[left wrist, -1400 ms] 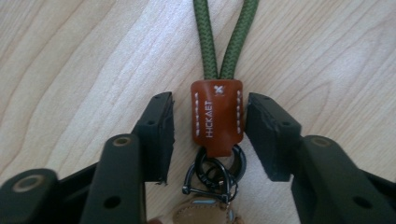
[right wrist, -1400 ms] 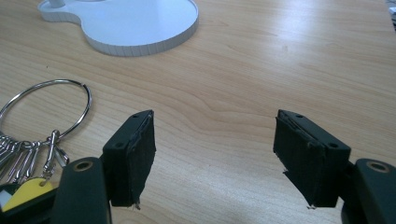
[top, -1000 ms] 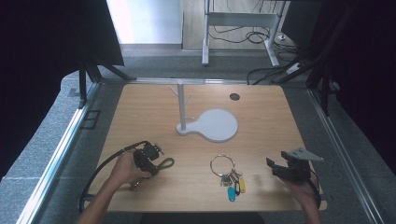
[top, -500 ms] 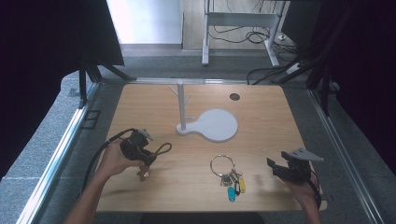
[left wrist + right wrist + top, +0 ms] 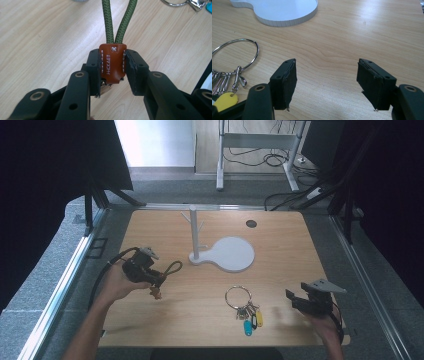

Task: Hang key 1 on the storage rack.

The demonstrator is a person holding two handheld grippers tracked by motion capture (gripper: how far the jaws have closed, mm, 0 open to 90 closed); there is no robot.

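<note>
L forearm comes in from bottom-left, hand raised, left tongs (image 5: pixel 150 275) angled toward centre, jaws clamped tight w/ pads pressing inward. R hand at bottom-right, low, right tongs (image 5: pixel 327 83) level, pointing left, jaws wide apart, nothing between.

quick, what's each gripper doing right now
left gripper: shut on the brown leather tab of the green cord loop.
right gripper: open, holding nothing.
</note>
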